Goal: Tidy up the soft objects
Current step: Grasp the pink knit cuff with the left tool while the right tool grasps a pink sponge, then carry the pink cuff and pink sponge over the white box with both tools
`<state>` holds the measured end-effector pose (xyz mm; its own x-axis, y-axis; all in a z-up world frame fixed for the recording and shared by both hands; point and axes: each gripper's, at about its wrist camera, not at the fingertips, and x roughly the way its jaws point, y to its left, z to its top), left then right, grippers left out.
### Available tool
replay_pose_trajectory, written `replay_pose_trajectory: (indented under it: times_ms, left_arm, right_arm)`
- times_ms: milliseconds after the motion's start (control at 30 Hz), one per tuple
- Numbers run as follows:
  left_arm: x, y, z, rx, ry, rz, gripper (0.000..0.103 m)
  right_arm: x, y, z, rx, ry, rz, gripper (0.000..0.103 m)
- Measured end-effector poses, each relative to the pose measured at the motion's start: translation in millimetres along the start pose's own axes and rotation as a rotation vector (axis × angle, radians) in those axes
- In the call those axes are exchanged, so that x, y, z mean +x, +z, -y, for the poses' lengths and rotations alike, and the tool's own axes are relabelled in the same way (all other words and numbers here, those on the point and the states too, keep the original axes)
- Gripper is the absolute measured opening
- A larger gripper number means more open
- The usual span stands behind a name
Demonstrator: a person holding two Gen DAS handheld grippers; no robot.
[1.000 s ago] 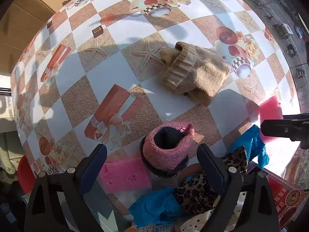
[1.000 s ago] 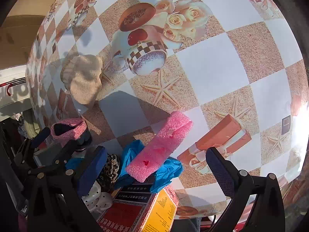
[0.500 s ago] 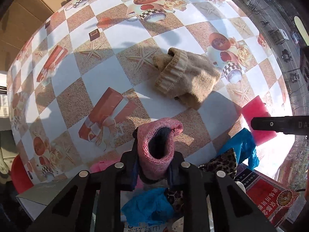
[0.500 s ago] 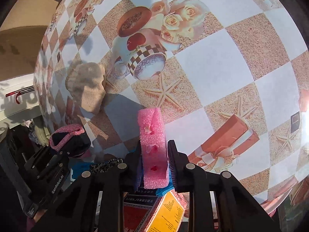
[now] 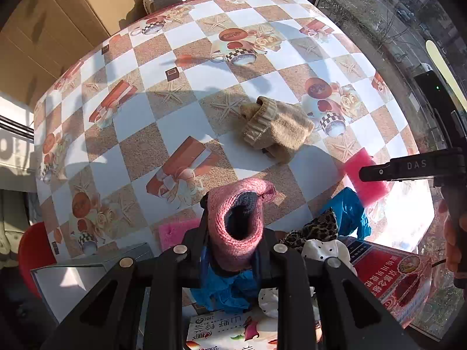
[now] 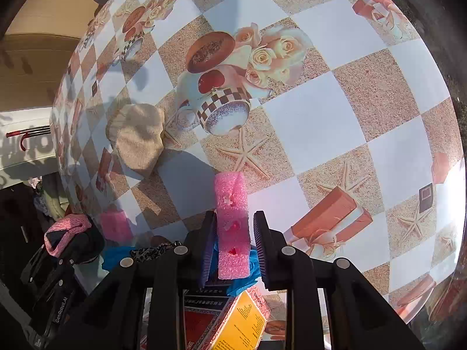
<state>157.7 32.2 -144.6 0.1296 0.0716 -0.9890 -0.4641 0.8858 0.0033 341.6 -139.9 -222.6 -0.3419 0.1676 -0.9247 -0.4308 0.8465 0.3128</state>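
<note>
My left gripper [image 5: 233, 233] is shut on a rolled pink and dark knit sock [image 5: 238, 215] and holds it above the near table edge. It also shows in the right wrist view [image 6: 68, 233]. My right gripper [image 6: 233, 239] is shut on a pink foam block [image 6: 232, 221], which stands upright between the jaws. The block also shows in the left wrist view [image 5: 366, 179]. A beige knit sock [image 5: 275, 129] lies on the checkered tablecloth [image 5: 140, 116] beyond both. A second pink foam block [image 5: 175, 230] lies at the near edge.
A heap of soft items sits on printed boxes [image 5: 394, 277] at the near edge: blue cloth [image 5: 348, 211], leopard fabric [image 5: 318, 229], white dotted cloth [image 5: 324, 250]. A cardboard box [image 5: 52, 29] stands behind the table. A window [image 5: 379, 8] is at the right.
Both grippers have closed from wide open: the left on the pink sock, the right on the pink foam block. Both have lifted their items and pulled back from the table.
</note>
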Motion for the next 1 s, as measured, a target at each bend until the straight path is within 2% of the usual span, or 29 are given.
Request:
replay_pose_trajectory:
  times_ms: [33,67,100,133,167,267,300,433,533,733,800,833,867,900,1000]
  left_arm:
    - [-2,-2,-1,-0.002,0.002,0.002,0.025]
    - [-3,-4,-2,-0.005,0.001,0.005,0.025]
    - [-5,-6,-3,-0.009,0.000,0.007,0.025]
    - [-6,-8,-4,-0.013,-0.001,0.007,0.025]
    - [-7,-10,-5,-0.017,-0.004,0.008,0.025]
    - [-10,-14,-5,-0.023,-0.009,0.012,0.025]
    - [-11,-14,-5,-0.023,-0.010,0.012,0.025]
    - [-14,-16,0,-0.007,0.002,0.012,0.025]
    - [-20,-19,1,-0.004,0.006,0.017,0.025]
    - [-23,-22,2,-0.004,0.009,0.016,0.025]
    - [-25,-24,4,-0.002,0.013,0.013,0.025]
    - [-26,-25,5,-0.001,0.014,0.014,0.025]
    - [-28,-27,6,-0.001,0.015,0.016,0.025]
    - [-29,-30,7,0.000,0.016,0.018,0.025]
    - [-35,-39,9,0.005,0.013,0.020,0.025]
  right_arm:
    - [4,2,-2,-0.013,-0.044,-0.002,0.050]
    - [4,1,-1,-0.026,-0.090,0.007,0.063]
    - [2,0,-1,-0.041,-0.173,0.030,0.081]
    - [-2,-2,0,-0.058,-0.273,0.065,0.082]
    - [-6,-3,1,-0.064,-0.303,0.089,0.082]
    - [-11,-4,12,-0.001,-0.157,0.074,0.082]
    - [-10,-3,11,0.007,-0.152,0.071,0.082]
    - [2,0,-2,-0.048,-0.219,0.060,0.082]
    - [6,-6,-7,-0.106,-0.289,0.092,0.082]
    - [23,-16,4,-0.155,-0.267,0.076,0.082]
    - [31,-17,1,-0.170,-0.276,0.077,0.073]
    - [31,-18,-1,-0.184,-0.306,0.088,0.059]
    - [32,-19,-6,-0.200,-0.338,0.095,0.051]
    - [31,-20,-10,-0.205,-0.329,0.101,0.046]
    - [22,-21,-6,-0.148,-0.250,0.097,0.046]
